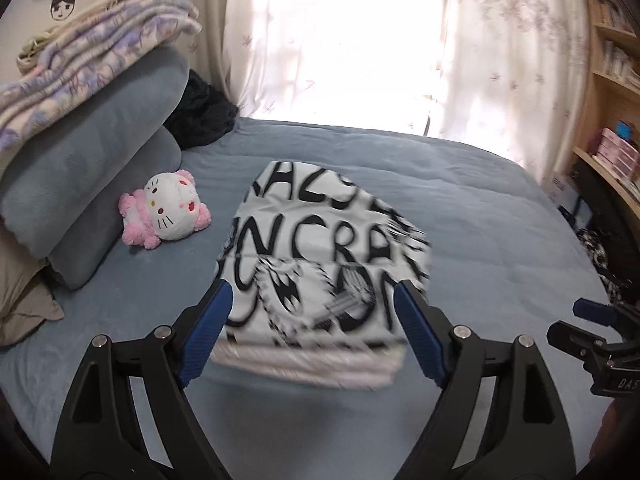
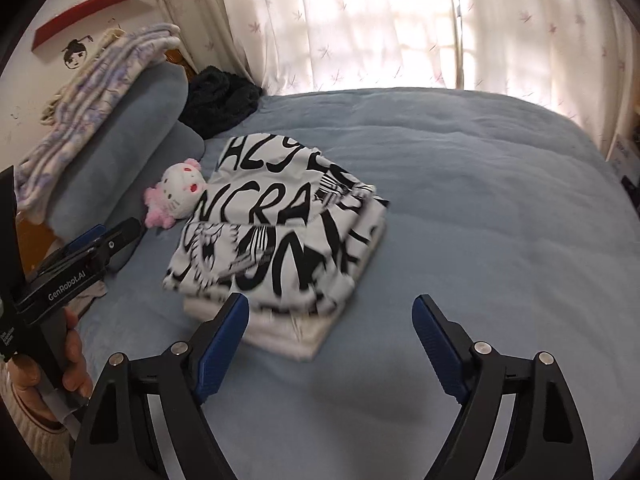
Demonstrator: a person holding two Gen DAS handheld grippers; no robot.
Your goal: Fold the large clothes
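A white garment with bold black lettering point(image 1: 320, 264) point(image 2: 280, 240) lies folded in a thick rectangular stack in the middle of the blue bed point(image 1: 500, 216) point(image 2: 480, 200). My left gripper point(image 1: 313, 289) hovers above its near edge, open, with nothing between the blue pads. My right gripper point(image 2: 330, 301) is also open and empty, above the stack's near right corner. Each gripper shows at the edge of the other's view: the right gripper point(image 1: 576, 320) on the right, the left gripper point(image 2: 116, 236) on the left with a hand point(image 2: 72, 360) on its handle.
A pink and white plush toy point(image 1: 168, 212) point(image 2: 176, 196) lies just left of the stack. Rolled blue bedding point(image 1: 92, 168) with patterned blankets point(image 1: 100, 56) on top sits at far left. A dark cloth point(image 1: 204, 112) is by the curtain, shelves point(image 1: 616, 120) at right.
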